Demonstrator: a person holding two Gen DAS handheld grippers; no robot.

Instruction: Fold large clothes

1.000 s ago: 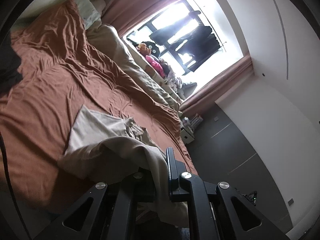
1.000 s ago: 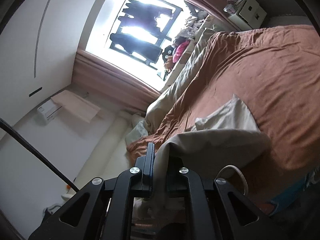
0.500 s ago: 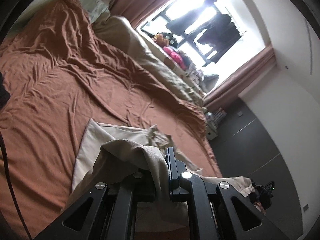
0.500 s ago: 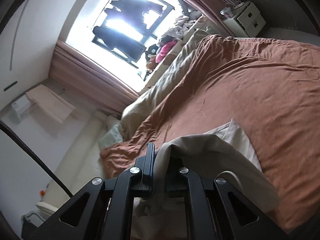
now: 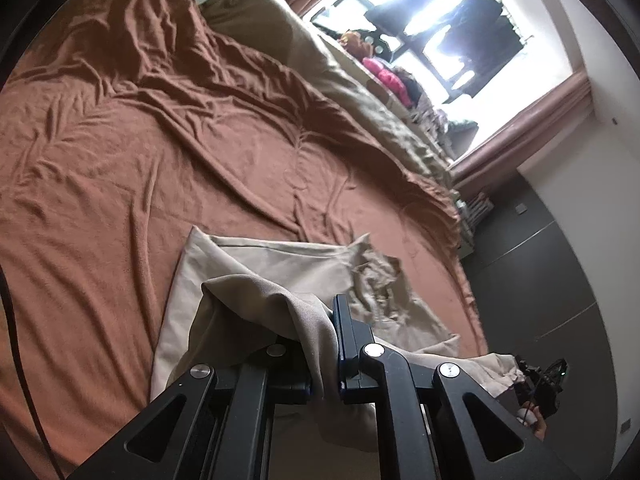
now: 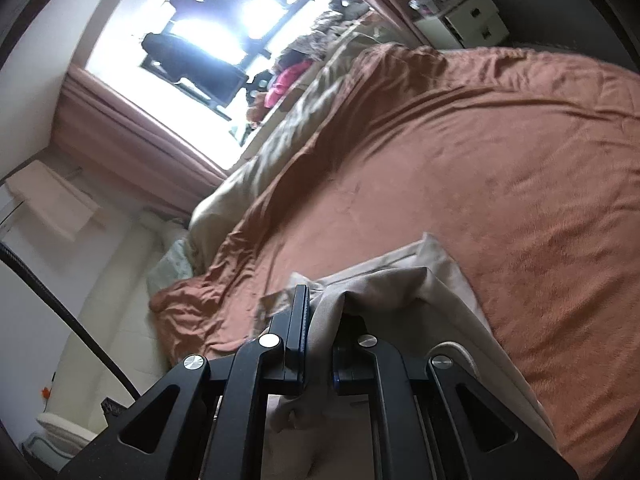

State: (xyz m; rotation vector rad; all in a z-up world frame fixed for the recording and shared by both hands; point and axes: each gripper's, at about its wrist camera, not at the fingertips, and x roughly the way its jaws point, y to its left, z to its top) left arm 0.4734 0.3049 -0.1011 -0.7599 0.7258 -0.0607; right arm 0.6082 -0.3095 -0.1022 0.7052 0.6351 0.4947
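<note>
A large beige garment (image 5: pixel 280 264) lies partly spread on the rust-brown bedspread (image 5: pixel 120 152). One edge of it is lifted and bunched between the jaws of my left gripper (image 5: pixel 320 320), which is shut on the cloth. In the right wrist view the same beige garment (image 6: pixel 440 280) drapes over my right gripper (image 6: pixel 322 312), also shut on a fold of it. The lower part of the cloth is hidden behind the gripper bodies. The other gripper (image 5: pixel 540 376) shows at the far right of the left wrist view, past the garment's trailing end.
A beige duvet (image 5: pixel 340 80) is rolled along the far side of the bed under a bright window (image 5: pixel 440 20) with curtains. Pink and dark items (image 5: pixel 384 72) sit on the sill. A white cabinet (image 6: pixel 460 20) stands beyond the bed. Dark floor (image 5: pixel 540 280) borders the bed's edge.
Both grippers have carried the held edge of the garment forward over the bed and the left one lower. More of the cloth now lies flat on the bedspread.
</note>
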